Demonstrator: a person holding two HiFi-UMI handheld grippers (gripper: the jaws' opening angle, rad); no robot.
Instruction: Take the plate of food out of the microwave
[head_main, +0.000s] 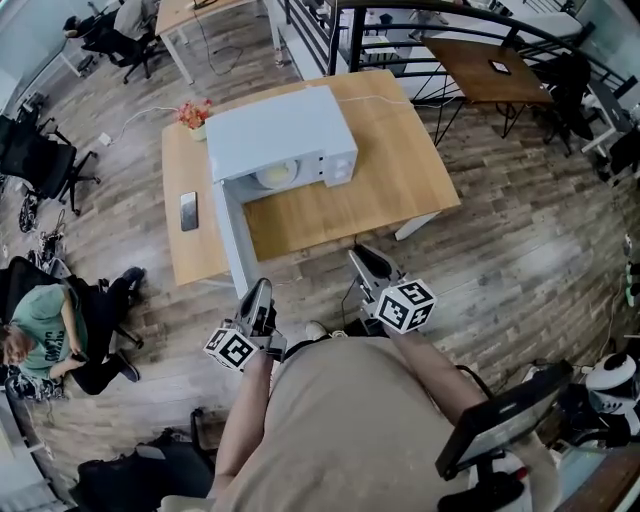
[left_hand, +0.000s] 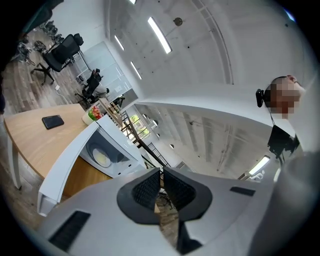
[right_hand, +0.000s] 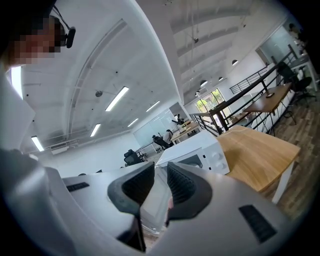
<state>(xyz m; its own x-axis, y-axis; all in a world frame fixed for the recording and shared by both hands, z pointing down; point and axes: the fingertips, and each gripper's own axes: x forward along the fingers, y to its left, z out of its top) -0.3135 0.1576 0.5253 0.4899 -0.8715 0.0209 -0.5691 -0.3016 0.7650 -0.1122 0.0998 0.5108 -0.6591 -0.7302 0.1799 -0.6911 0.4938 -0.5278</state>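
One pale round plate (head_main: 277, 174) sits in the open microwave (head_main: 280, 135); left fingers (left_hand: 147, 192) together, right fingers (right_hand: 135, 187) barely apart, empty.

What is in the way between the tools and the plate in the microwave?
Nothing visible blocks it. The microwave door hangs open, swung toward the left tool, and the plate shows in the opening. Only table lies ahead of the right tool.

Head view steeply overhead, gripper views low, level, all sharing microwave (head_main: 285, 135)
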